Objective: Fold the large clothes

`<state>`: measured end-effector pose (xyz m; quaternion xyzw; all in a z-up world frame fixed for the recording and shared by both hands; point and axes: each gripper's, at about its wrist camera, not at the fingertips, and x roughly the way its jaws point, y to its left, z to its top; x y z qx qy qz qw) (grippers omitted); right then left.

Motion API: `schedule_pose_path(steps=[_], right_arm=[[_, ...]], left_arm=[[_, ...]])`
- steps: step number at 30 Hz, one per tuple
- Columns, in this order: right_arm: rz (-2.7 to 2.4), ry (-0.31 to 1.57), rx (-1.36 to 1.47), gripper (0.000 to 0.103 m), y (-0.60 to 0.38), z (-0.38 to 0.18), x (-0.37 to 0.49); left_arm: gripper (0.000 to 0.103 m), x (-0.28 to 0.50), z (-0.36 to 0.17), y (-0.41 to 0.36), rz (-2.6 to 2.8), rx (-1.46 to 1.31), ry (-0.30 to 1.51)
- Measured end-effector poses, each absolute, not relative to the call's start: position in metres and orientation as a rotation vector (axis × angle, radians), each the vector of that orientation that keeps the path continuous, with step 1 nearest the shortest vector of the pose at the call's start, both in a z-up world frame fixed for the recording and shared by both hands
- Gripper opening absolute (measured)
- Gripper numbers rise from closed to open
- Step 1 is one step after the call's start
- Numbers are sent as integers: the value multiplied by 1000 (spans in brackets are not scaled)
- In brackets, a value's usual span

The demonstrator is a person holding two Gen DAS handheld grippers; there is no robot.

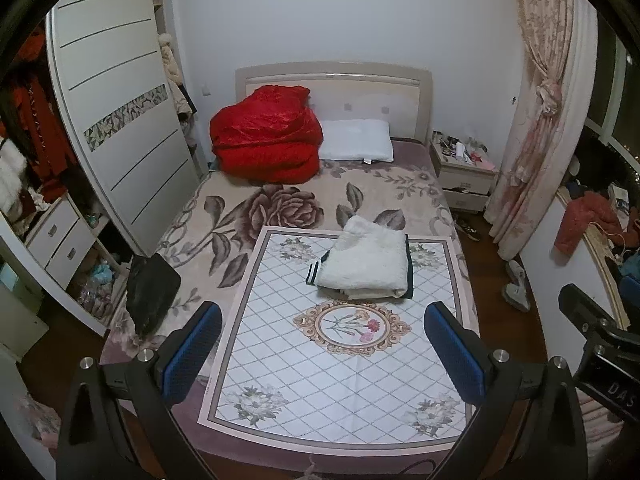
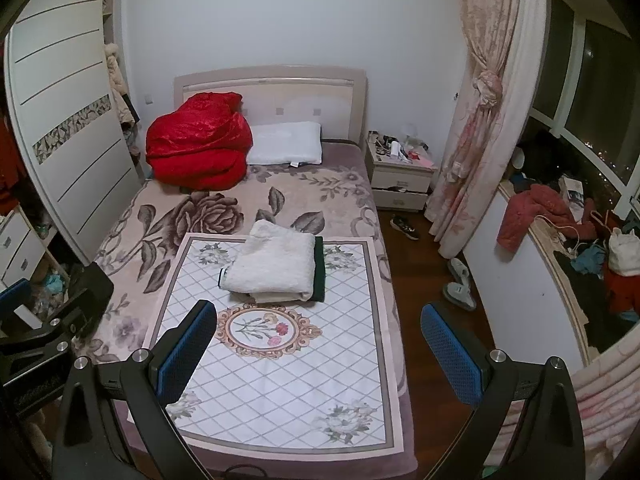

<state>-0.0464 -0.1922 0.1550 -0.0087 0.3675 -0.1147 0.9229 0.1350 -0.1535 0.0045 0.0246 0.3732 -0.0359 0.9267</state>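
A cream fleece garment with dark green trim [image 1: 366,262] lies folded in a neat stack at the far end of a white diamond-patterned mat [image 1: 336,360] on the bed. It also shows in the right wrist view [image 2: 276,266], on the same mat [image 2: 288,380]. My left gripper [image 1: 322,354] is open and empty, held high above the near part of the mat. My right gripper [image 2: 320,350] is open and empty too, above the mat's right edge. Both are well short of the garment.
A red quilt [image 1: 266,136] and a white pillow [image 1: 356,140] lie at the headboard. A dark garment [image 1: 150,292] hangs at the bed's left edge. A wardrobe [image 1: 116,112] stands left, a nightstand [image 1: 464,164] and curtain [image 1: 536,120] right. Slippers [image 2: 460,284] lie on the floor.
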Motion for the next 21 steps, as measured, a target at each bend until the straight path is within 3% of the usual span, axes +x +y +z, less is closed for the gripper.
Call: schedule_pose_path(steps=[21], right_arm=[[-238,757,-18,103,-191,154,-47]], left_arm=[[103,133,8,-153,-77,50,761]])
